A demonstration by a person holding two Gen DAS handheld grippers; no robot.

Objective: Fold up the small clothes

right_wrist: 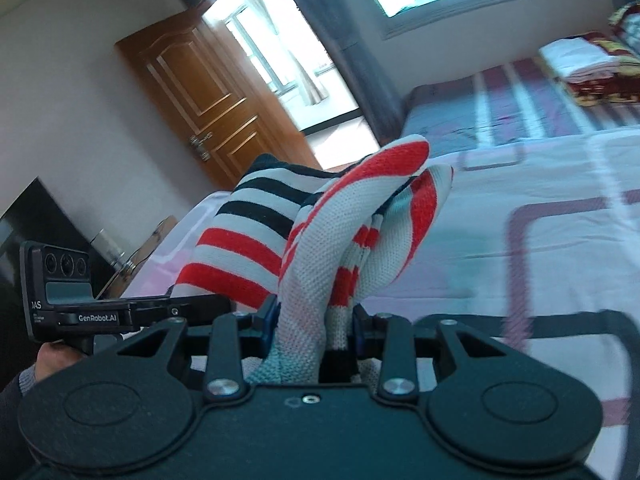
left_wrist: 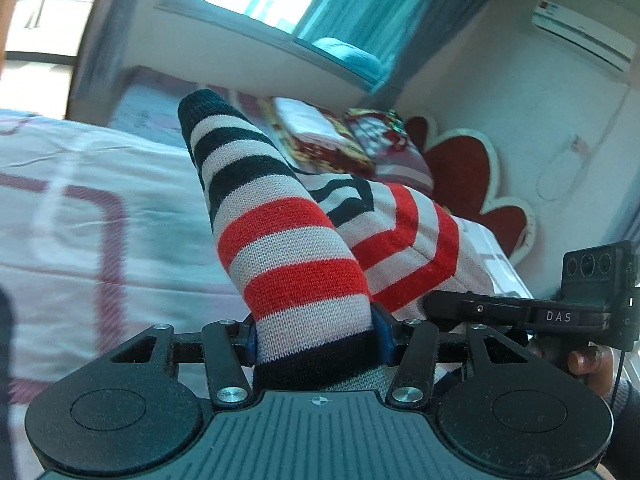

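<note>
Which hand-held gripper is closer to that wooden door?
Left, seemingly. The left hand-held gripper shows between the right hand-held gripper and the wooden door; both clamp the striped garment.

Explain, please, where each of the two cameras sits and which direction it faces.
Left wrist: sits on the left gripper, looks along its fingers over the striped garment to the bed and window; the other hand shows at right.
Right wrist: sits on the right gripper, faces the door; a hand shows at left.
Shared: garment, bed, folded pile, each other's gripper.
</note>
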